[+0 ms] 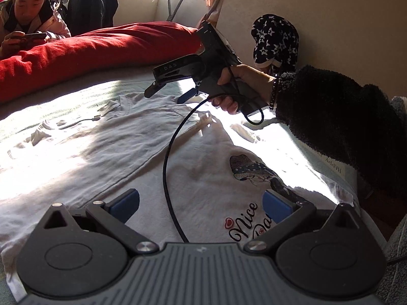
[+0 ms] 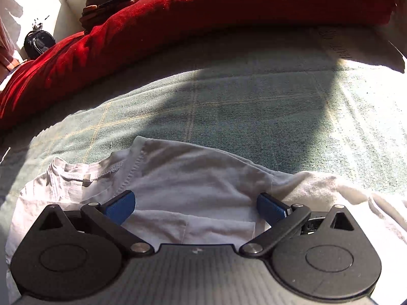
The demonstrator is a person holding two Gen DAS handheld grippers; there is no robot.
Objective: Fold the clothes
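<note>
A white T-shirt with a "Nice Day" print lies spread flat on the bed. My left gripper hovers low over its printed part, open, with nothing between the blue pads. A hand in a black fleece sleeve holds my right gripper above the far end of the shirt, jaws apart. In the right wrist view the right gripper is open just over the shirt's collar and shoulder area, empty.
A red quilt is heaped along the far side of the green checked sheet. A person with a phone leans behind it. A dark star-patterned cloth sits by the wall. A black cable loops over the shirt.
</note>
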